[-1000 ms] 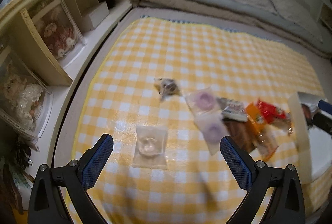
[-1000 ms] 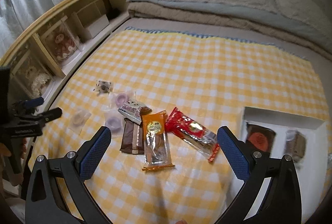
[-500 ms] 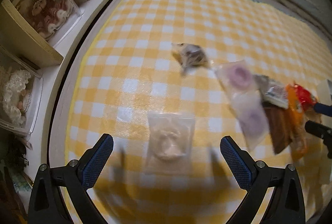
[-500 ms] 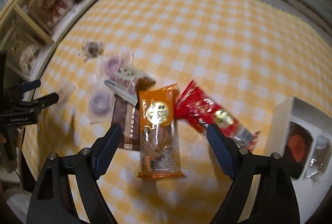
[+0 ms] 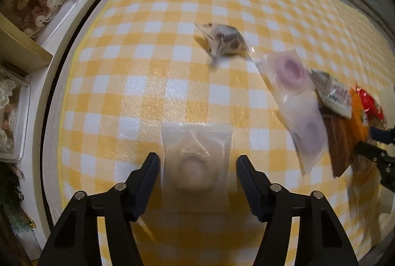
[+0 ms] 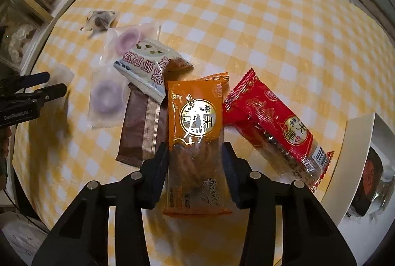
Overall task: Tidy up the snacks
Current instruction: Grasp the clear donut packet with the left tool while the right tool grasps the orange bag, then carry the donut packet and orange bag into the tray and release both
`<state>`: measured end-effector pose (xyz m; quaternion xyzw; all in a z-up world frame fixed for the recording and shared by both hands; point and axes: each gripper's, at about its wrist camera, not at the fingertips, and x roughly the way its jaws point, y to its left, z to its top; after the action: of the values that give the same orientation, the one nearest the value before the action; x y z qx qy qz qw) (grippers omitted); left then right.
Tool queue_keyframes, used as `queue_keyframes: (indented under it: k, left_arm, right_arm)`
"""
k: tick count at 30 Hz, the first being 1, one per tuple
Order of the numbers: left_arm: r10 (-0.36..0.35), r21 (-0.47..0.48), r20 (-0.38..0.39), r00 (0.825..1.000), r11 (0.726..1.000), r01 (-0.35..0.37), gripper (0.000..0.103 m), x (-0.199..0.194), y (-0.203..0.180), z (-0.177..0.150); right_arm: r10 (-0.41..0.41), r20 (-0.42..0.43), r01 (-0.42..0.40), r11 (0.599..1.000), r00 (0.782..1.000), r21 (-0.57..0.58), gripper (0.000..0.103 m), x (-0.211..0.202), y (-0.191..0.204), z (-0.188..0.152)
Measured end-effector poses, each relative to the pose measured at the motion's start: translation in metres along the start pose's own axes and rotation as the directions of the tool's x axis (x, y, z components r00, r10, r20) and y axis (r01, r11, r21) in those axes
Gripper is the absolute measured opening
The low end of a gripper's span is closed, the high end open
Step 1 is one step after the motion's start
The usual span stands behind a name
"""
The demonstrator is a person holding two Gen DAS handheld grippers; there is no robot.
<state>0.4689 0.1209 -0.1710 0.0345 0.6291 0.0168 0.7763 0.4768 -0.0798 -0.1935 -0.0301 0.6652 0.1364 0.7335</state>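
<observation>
A clear packet with a pale ring pastry (image 5: 195,167) lies flat on the yellow checked cloth (image 5: 172,19). My left gripper (image 5: 197,160) points down over it with a finger on each side; its jaws are closing and a thin gap still shows at each pad. My right gripper (image 6: 195,147) is closing on the orange snack packet (image 6: 197,118), and its pads touch the packet's two long edges. A red packet (image 6: 274,118), a brown packet (image 6: 140,127) and a white-and-teal packet (image 6: 145,66) lie close around it.
Two purple ring packets (image 6: 106,98) (image 6: 128,39) and a small spotted packet (image 5: 224,41) lie between the grippers. A white tray (image 6: 355,147) holding a dark round snack (image 6: 370,174) stands at the right. Wooden shelves (image 5: 24,19) line the left edge, with bedding beyond.
Both grippers have dropped toward the cloth and tilted downward. Their jaws went from wide to narrow, the left around the pale ring packet, the right onto the orange packet.
</observation>
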Motion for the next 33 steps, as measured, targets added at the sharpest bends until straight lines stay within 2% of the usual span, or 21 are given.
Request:
queue_keyframes:
  k: [2,4,8,14,21,27,33]
  left_arm:
    - [0.007,0.006,-0.001,1.0,1.0,-0.007,0.049,0.002,-0.001,0.001]
    - [0.003,-0.004,0.0,1.0,1.0,-0.003,0.045,0.0,-0.002,0.002]
    - [0.017,0.009,0.041,0.999,1.0,-0.017,0.044,-0.016,-0.008,0.001]
    - [-0.021,-0.021,0.163,0.986,0.999,0.024,0.043,-0.055,-0.019,-0.003]
    - [-0.091,-0.03,0.315,0.945,0.994,0.106,0.043,-0.11,-0.039,-0.02]
    - [-0.167,-0.019,0.423,0.891,0.981,0.194,0.043,-0.156,-0.058,-0.044]
    - [-0.233,0.013,0.492,0.839,0.965,0.261,0.043,-0.193,-0.068,-0.073]
  right_arm:
    - [-0.009,-0.001,0.009,1.0,1.0,0.0,0.038,-0.001,0.0,-0.001]
    - [-0.014,0.005,0.014,1.0,1.0,0.007,0.035,-0.003,0.0,-0.001]
    - [-0.023,0.034,0.023,1.0,0.999,-0.005,0.033,-0.013,0.005,-0.004]
    - [-0.022,0.124,0.02,1.0,0.992,0.015,0.033,-0.041,0.002,-0.005]
    - [-0.023,0.274,0.014,0.999,0.961,0.036,0.032,-0.093,-0.004,-0.011]
    - [-0.017,0.384,-0.006,0.998,0.923,0.057,0.032,-0.135,-0.002,-0.026]
    - [-0.026,0.46,-0.011,0.997,0.887,0.079,0.032,-0.173,-0.007,-0.053]
